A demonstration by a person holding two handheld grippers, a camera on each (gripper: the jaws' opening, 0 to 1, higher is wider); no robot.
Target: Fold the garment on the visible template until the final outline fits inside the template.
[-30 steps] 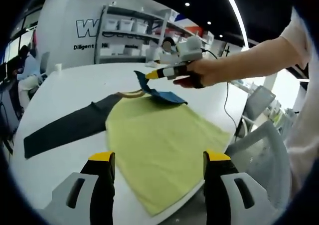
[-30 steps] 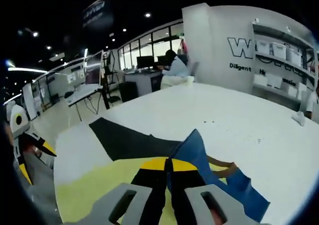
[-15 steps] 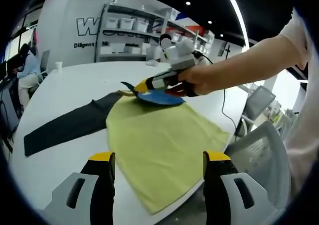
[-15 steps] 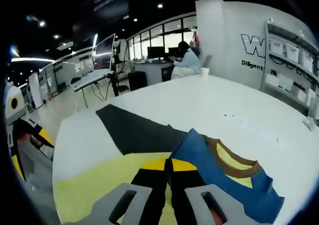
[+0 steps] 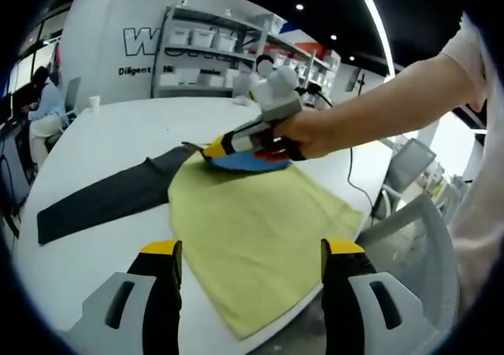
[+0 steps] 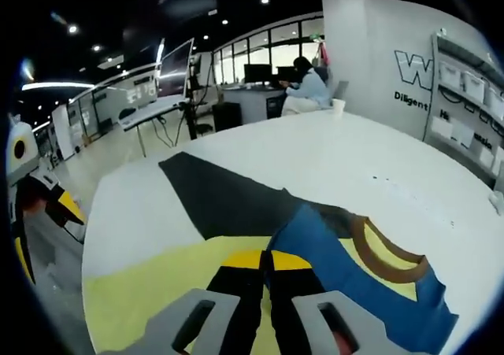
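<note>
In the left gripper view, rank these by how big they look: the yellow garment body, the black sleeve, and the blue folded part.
1. Yellow garment body, nearest the camera.
2. Black sleeve.
3. Blue folded part, farthest away and partly hidden by the right gripper.

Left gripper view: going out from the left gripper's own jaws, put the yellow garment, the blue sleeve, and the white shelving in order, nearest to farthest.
1. yellow garment, spread on the table just beyond the left gripper.
2. blue sleeve, at the garment's far end, pinched by the right gripper.
3. white shelving, against the back wall.

Bare white table (image 5: pixel 118 127) lies open beyond the garment (image 5: pixel 252 221); a paper cup (image 5: pixel 94 103) stands far off.
</note>
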